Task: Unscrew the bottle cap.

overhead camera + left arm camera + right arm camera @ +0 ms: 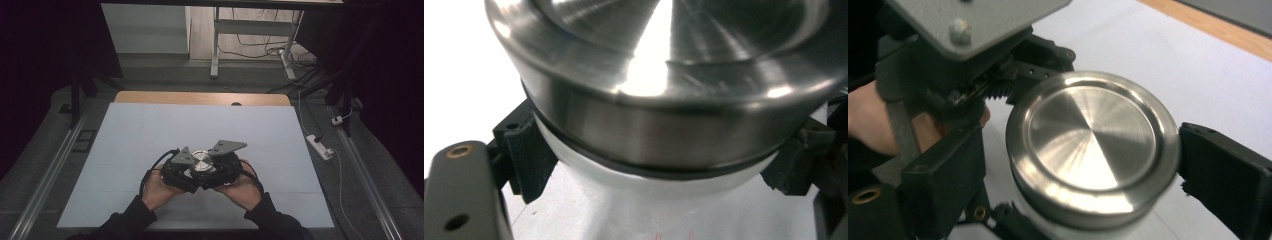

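1. Covering the table (150, 130), a white sheet lies beneath both claws, which meet near its front middle.
2. Left claw (182, 172) pinches the white jar (634, 200) just below its steel lid (1093, 145).
3. Right claw (1083, 165) straddles the lid, jaws spread either side; whether the pads touch, I cannot tell. The jar stands upright between the claws, equally near both.

Both forearms enter from below, hands cupped toward each other. The left tool (186, 169) and right tool (220, 167) meet nose to nose, nearly touching, grey plates uppermost. Left tool: jaws clamped on a metal-lidded jar (202, 162), gripping the white body beneath the lid. Right tool: jaws parted, flanking the lid.
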`<action>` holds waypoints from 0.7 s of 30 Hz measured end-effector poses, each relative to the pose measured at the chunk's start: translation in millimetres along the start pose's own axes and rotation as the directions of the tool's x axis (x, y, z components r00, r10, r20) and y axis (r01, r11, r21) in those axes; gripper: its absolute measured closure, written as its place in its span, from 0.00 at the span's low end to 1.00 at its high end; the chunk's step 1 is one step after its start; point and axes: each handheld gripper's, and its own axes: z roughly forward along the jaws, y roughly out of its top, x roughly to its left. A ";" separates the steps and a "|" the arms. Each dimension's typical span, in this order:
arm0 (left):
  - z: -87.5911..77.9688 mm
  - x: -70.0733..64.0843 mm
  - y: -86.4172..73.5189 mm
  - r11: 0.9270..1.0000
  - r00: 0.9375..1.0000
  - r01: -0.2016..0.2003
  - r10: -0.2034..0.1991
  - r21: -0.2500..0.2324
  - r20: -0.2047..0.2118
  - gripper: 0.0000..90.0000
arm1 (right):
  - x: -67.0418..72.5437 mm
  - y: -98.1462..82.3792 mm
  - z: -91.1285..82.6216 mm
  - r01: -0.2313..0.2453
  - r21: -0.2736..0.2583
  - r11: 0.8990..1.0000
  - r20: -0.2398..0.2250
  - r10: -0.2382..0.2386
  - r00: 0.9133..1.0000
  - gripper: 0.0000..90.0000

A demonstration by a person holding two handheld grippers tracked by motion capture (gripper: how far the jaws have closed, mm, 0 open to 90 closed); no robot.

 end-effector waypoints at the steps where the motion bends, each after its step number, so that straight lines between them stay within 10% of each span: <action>1: 0.2 -0.6 0.1 1.000 1.000 -0.002 0.002 0.001 -0.001 0.18 | 0.2 -0.7 1.3 -0.006 -0.001 1.000 0.002 0.006 1.000 0.12; 9: 0.5 -0.6 0.3 0.999 0.998 -0.040 0.039 0.007 0.054 0.18 | -7.1 -3.9 0.1 0.030 0.009 0.999 -0.051 -0.030 0.998 0.19; 15: 0.2 3.9 -1.1 0.997 0.981 -0.069 0.071 -0.015 0.181 0.18 | -20.1 -5.7 -4.7 0.071 0.007 0.997 -0.212 -0.068 0.975 0.20; 21: 0.8 4.2 -1.3 0.997 0.976 -0.081 0.083 -0.016 0.201 0.18 | -22.5 -6.4 -6.2 0.100 0.002 0.995 -0.247 -0.097 0.964 0.20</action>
